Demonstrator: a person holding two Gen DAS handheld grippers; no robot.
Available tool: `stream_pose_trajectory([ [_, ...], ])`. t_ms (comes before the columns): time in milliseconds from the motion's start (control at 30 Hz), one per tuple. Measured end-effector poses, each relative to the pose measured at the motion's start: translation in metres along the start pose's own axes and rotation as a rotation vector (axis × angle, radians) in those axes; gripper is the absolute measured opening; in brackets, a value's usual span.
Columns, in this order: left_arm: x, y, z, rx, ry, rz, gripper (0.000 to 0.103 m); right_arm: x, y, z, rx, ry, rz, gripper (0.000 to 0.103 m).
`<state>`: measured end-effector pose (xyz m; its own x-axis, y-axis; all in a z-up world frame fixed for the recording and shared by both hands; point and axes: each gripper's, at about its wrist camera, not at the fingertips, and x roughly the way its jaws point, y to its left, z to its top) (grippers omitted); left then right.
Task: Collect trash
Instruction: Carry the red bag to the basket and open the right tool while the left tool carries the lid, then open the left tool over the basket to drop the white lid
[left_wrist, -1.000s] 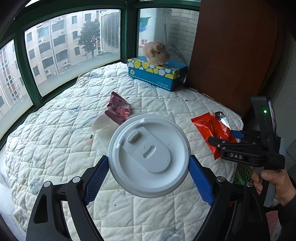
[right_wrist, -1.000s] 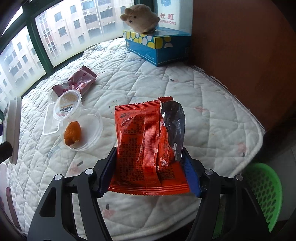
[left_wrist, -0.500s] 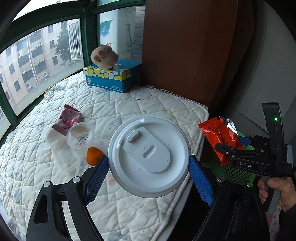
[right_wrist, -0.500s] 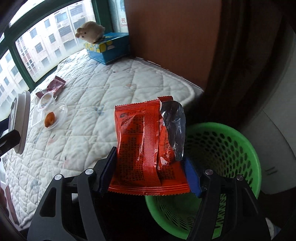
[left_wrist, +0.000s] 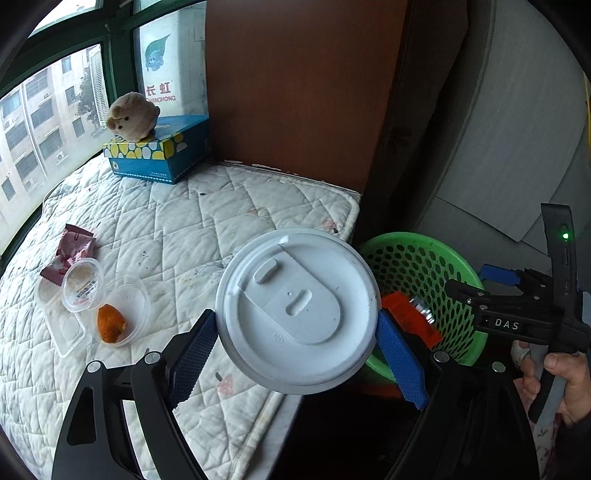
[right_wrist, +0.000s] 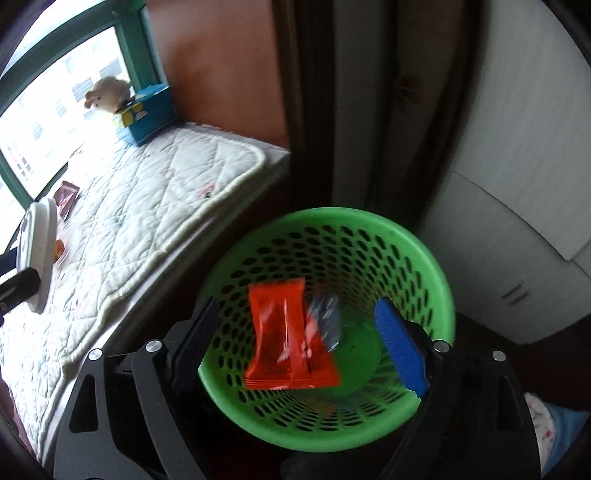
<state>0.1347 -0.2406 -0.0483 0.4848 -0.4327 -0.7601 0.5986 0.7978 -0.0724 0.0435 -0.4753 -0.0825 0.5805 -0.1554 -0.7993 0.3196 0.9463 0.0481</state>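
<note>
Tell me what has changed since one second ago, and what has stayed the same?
Both grippers swung from over the quilt to the green basket. The right gripper is opening and has let go of the red wrapper, which now drops into the basket. The left gripper still clamps the white lid. The tubs and dark red wrapper lie as before.

Left gripper (left_wrist: 297, 345): pointing downward, both pads pressing on the rim of a white lid (left_wrist: 295, 308).
Right gripper (right_wrist: 301, 330): tilting downward, jaws opening, nothing touching the pads.
Right hand (left_wrist: 567, 380): wrapping the right gripper's handle.
</note>
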Motion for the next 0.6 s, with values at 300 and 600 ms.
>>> stream_pose_trajectory([
  [300, 0.028, -0.039, 0.005, 0.062, 0.036, -0.036, 0.083, -0.029, -0.030, -0.004, 0.039, -0.048, -0.013, 0.086],
  [600, 0.057, -0.080, 0.006, 0.098, 0.083, -0.101, 0.083, -0.057, -0.050, -0.004, 0.072, -0.101, -0.009, 0.086],
])
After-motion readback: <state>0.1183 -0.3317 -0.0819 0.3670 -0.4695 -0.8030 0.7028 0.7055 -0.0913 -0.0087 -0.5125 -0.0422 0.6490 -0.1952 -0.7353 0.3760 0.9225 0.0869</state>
